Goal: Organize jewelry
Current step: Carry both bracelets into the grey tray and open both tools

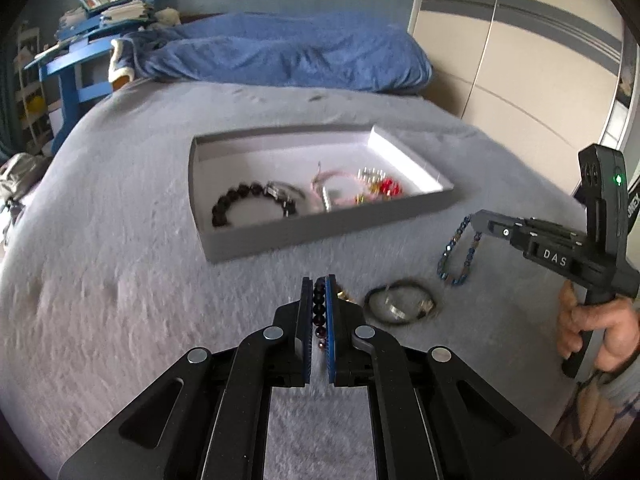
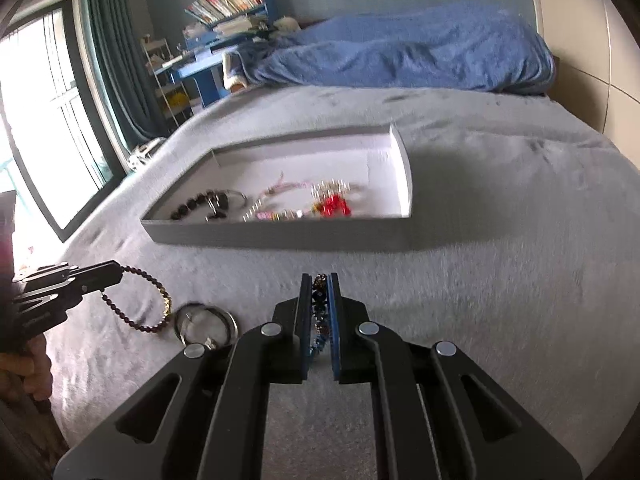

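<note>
A shallow grey box [image 1: 280, 236] [image 2: 280, 236] with a white inside lies on the bed and holds several bracelets, among them a black bead one [image 1: 236, 204] and a red one [image 1: 390, 186]. My left gripper [image 1: 319, 280] [image 2: 120, 274] is shut on a dark red bead bracelet [image 1: 319, 304] [image 2: 148, 304], held just above the blanket. My right gripper [image 2: 320, 276] [image 1: 474, 220] is shut on a blue bead bracelet [image 2: 319, 312] [image 1: 454, 256]. A black cord bracelet with metal parts [image 1: 400, 304] [image 2: 206, 324] lies on the blanket between the grippers.
The grey blanket [image 1: 120, 240] covers the bed. A blue duvet [image 1: 280, 52] is bunched at the far end. A blue desk with books [image 1: 100, 20] stands at the far left, a wardrobe [image 1: 520, 60] on the right, and a window with curtains [image 2: 60, 100] shows on the left.
</note>
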A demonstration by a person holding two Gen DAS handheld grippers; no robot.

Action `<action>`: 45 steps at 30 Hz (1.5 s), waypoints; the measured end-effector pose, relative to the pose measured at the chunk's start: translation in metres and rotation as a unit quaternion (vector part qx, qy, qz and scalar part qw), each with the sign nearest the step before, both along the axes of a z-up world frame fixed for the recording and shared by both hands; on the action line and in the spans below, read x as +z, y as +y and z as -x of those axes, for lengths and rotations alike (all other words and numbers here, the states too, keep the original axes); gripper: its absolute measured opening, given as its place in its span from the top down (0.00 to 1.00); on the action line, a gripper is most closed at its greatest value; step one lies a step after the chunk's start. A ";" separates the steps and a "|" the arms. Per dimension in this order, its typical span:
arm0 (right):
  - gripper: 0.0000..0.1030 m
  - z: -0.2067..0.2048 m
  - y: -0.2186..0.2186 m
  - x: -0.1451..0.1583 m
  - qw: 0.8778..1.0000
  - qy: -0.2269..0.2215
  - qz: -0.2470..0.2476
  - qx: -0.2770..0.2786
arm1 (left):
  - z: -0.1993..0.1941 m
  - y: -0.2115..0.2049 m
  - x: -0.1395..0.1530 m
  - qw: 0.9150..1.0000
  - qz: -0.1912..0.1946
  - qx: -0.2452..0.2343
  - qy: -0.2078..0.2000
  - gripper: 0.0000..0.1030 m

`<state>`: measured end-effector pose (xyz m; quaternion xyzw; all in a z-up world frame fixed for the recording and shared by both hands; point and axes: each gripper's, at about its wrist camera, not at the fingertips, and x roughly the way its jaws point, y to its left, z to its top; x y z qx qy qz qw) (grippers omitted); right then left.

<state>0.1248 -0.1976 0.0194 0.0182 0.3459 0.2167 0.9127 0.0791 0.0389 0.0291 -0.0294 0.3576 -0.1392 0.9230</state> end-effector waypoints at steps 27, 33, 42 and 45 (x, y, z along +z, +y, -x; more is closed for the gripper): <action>0.93 -0.031 -0.002 0.079 0.995 -0.090 -0.034 0.020 | -0.069 -0.004 0.065 0.997 0.034 -0.019 -0.070 0.94; 0.93 -0.056 0.015 0.078 0.995 -0.091 -0.029 0.038 | -0.093 -0.012 0.059 0.997 0.032 -0.023 -0.067 0.94; 0.93 -0.095 0.050 0.057 0.995 -0.072 0.001 0.073 | -0.131 -0.029 0.040 0.998 0.024 -0.032 -0.051 0.94; 0.93 -0.107 0.059 0.038 0.996 -0.046 0.015 0.078 | -0.142 -0.033 0.027 0.999 0.018 -0.033 -0.037 0.94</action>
